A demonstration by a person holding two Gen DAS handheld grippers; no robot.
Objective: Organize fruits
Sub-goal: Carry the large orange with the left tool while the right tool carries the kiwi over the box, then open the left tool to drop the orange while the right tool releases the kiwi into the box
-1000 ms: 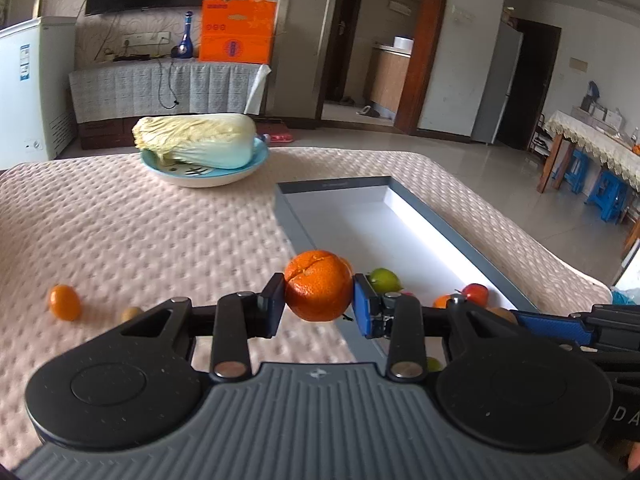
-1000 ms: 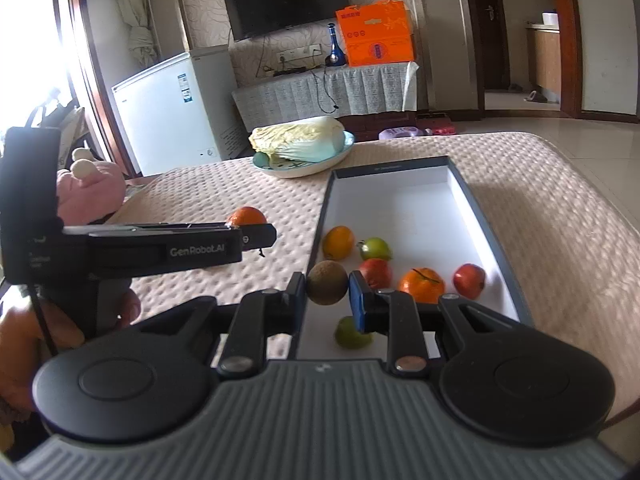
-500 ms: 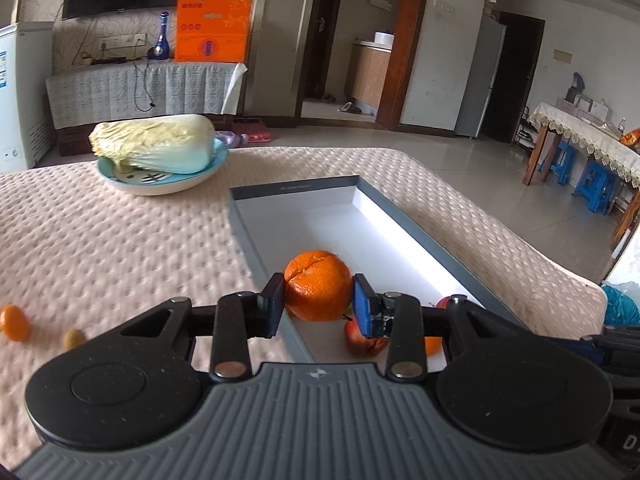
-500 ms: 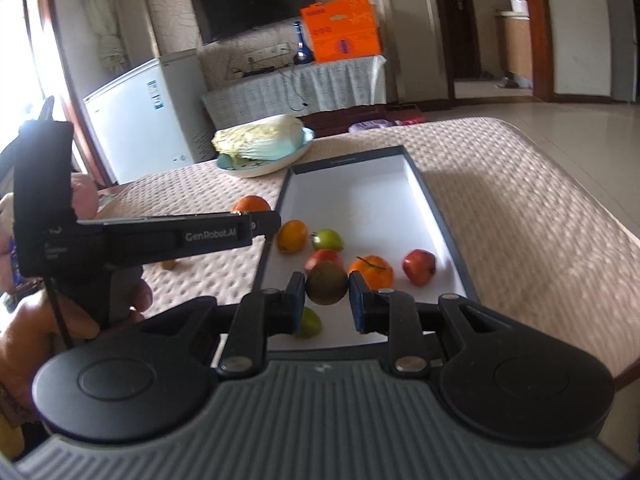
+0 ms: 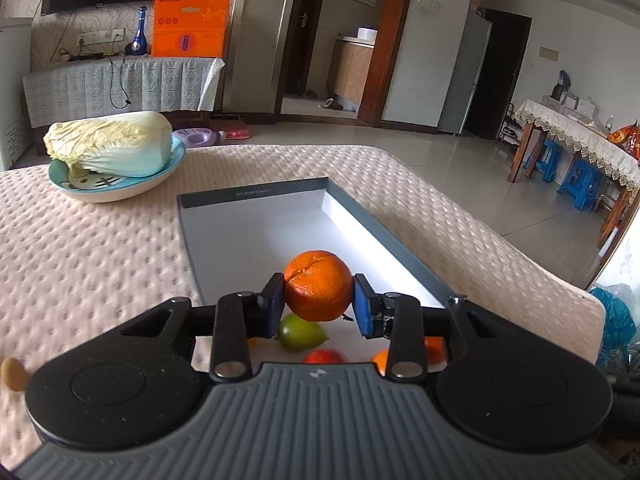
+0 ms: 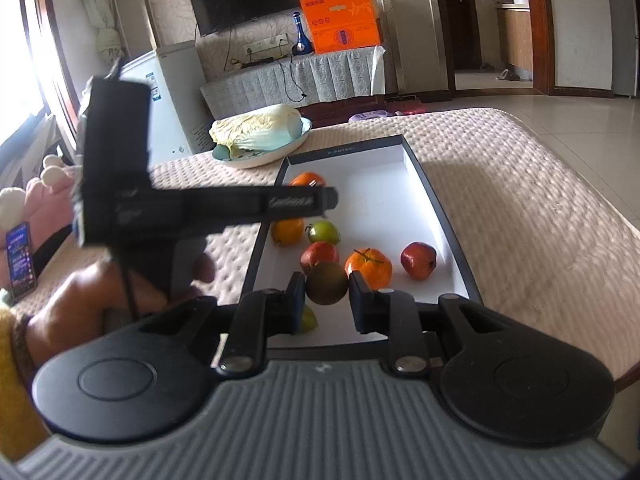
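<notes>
Hidden or unclear items: in the left wrist view, the gripper body covers the near end of the box [image 5: 256,200], so a green fruit [image 5: 300,332], a red fruit [image 5: 324,357] and orange pieces beside it show only in part. A small brown fruit [image 5: 10,374] is cut off at the left edge, on the table [image 5: 100,260]. In the right wrist view, the left gripper's arm is blurred and crosses in front of the orange [image 6: 307,179]; the person's hand [image 6: 120,292] under it is also blurred. A green fruit [image 6: 309,320] behind the right jaws is mostly hidden.

Materials and shapes: the table carries a pale pink quilted cover with a raised dot pattern. The box is a shallow rectangle with dark grey walls and a white floor. A napa cabbage [image 5: 108,144] lies on its side in a light blue plate [image 5: 120,190] beyond the box.

Task items: the left gripper [image 5: 319,304] jaws are clamped on a round orange [image 5: 319,285] with a dimpled peel and a split at the top; it hangs over the box interior. The right gripper [image 6: 327,296] jaws are closed tight on a dull brown round fruit [image 6: 327,282] above the near end of the box. On the box floor lie a yellow-orange fruit [image 6: 287,232], a green fruit [image 6: 325,232], a red fruit [image 6: 320,254], a tangerine [image 6: 368,266] with a stem, and a dark red fruit [image 6: 418,260].
</notes>
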